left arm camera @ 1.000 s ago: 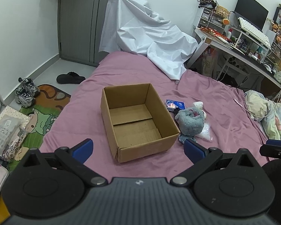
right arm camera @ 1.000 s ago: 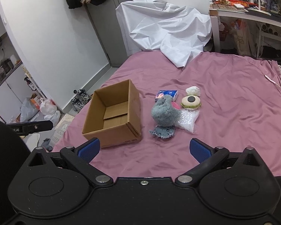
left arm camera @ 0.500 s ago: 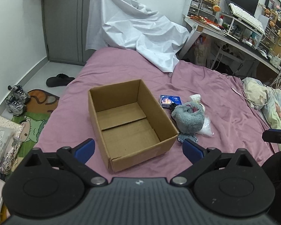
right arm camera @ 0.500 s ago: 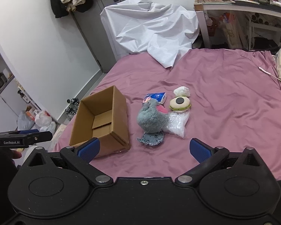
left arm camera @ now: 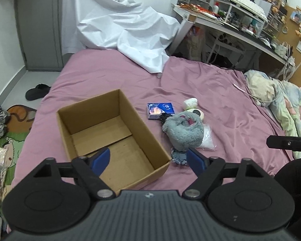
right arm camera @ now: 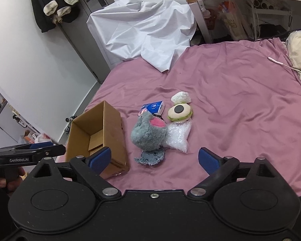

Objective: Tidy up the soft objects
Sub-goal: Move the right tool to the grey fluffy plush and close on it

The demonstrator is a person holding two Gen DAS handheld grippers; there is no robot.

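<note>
Grey plush (right arm camera: 148, 134) lies on the bed (right arm camera: 240, 100), just right of the empty box (right arm camera: 102, 128) and touching a bubble bag (right arm camera: 178, 135). It is judged light, soft and compressible; its bulky middle should be pinched, not the loose flap. Each hand-held gripper, left (left arm camera: 148, 159) and right (right arm camera: 154, 159), has just been closing yet stands wide, with nothing held.

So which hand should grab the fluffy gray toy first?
Probably the right. The right tool is open and faces the gray plush toy straight on, with bare sheet between. The left tool, jaws just narrowing on nothing, hangs over the cardboard box, the toy off to its side.
</note>
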